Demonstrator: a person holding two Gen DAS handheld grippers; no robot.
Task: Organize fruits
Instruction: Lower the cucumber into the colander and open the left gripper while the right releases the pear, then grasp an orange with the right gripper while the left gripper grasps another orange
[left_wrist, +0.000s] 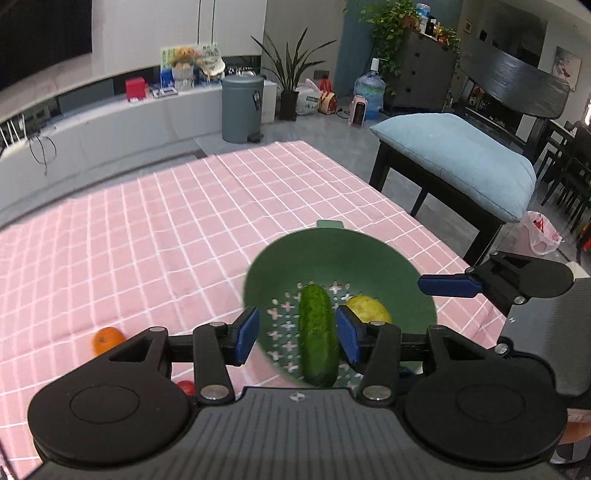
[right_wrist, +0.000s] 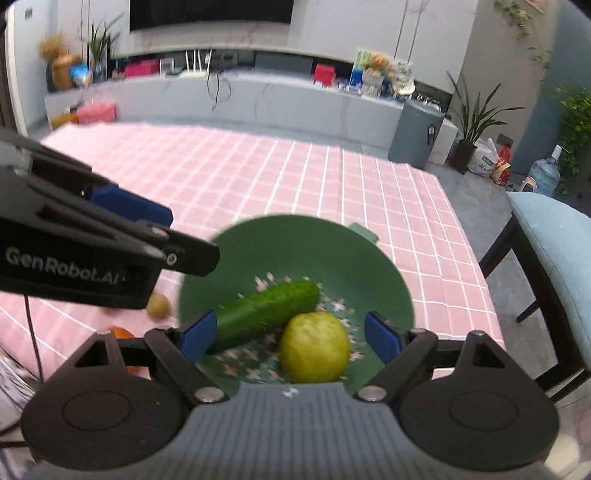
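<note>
The green colander (right_wrist: 295, 266) on the pink checked worktop (left_wrist: 147, 229) serves as the reference landmark. Inside it lie a cucumber (right_wrist: 264, 314) and a yellow-green round fruit (right_wrist: 314, 347), touching or nearly touching each other on the perforated base. Outside the colander, on its left side and near the front edge of the worktop, lie an orange (left_wrist: 107, 339), a small red fruit (left_wrist: 185, 386) and a small tan fruit (right_wrist: 159, 305); the left gripper body partly hides these in the right wrist view. The left gripper (left_wrist: 297, 338) hangs above the colander's near left portion, pointing down at a slant, jaws moderately open with the cucumber seen below and between them but not pressed by the pads. The right gripper (right_wrist: 290, 338) hangs above the colander's near right portion, likewise slanted down, jaws wide open, with the round fruit below the gap and no contact visible. Neither gripper holds anything. Beyond the colander's right side stands a dark chair with a light blue cushion (left_wrist: 454, 158), just off the worktop edge. Farther behind the colander stand a grey pedal bin (left_wrist: 242, 107), a potted plant (left_wrist: 290, 74) and a water bottle (left_wrist: 369, 90) on the floor.
</note>
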